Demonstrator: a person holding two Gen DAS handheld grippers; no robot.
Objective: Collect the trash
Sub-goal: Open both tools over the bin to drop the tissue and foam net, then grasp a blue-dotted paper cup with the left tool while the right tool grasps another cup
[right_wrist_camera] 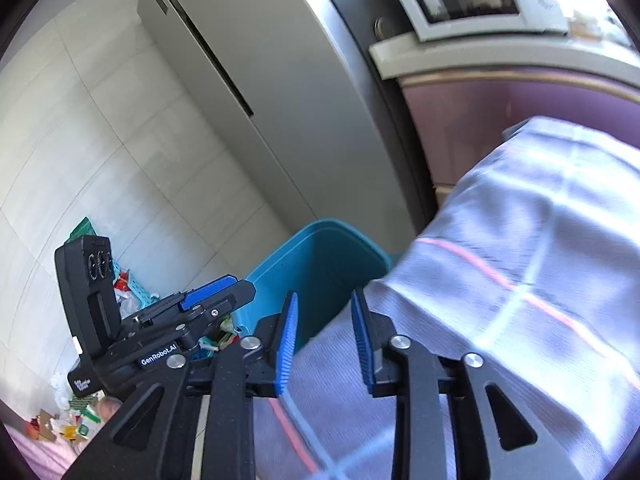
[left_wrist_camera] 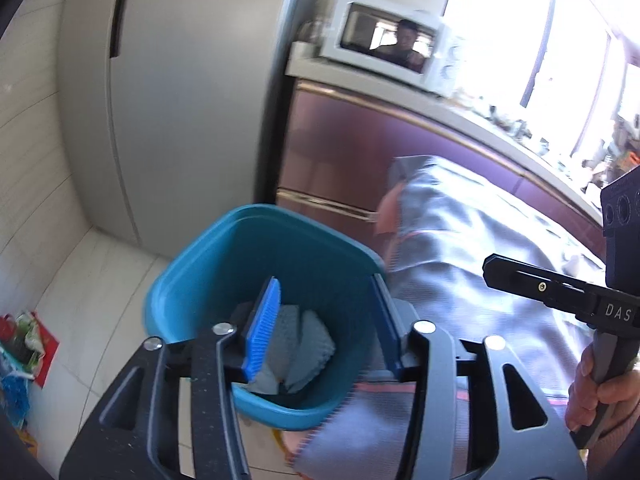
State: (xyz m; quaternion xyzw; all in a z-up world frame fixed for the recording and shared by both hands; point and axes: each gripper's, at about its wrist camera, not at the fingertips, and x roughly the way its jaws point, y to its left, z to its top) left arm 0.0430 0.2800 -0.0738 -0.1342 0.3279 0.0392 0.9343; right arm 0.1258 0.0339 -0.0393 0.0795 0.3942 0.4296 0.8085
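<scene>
Your left gripper (left_wrist_camera: pixel 324 320) hangs over the blue bin (left_wrist_camera: pixel 208 264), jaws spread and holding nothing, its fingers framing the bin's mouth. White crumpled paper (left_wrist_camera: pixel 304 344) lies at the bottom of the bin. The bin's right rim presses against the draped checked cloth (left_wrist_camera: pixel 472 232); its left rim faces bare floor tile (left_wrist_camera: pixel 100 280). Your right gripper (right_wrist_camera: pixel 324 340) is also released, hovering at the cloth's (right_wrist_camera: pixel 500 280) edge just beside the bin (right_wrist_camera: pixel 320 256). More litter (left_wrist_camera: pixel 20 344) sits by the wall.
</scene>
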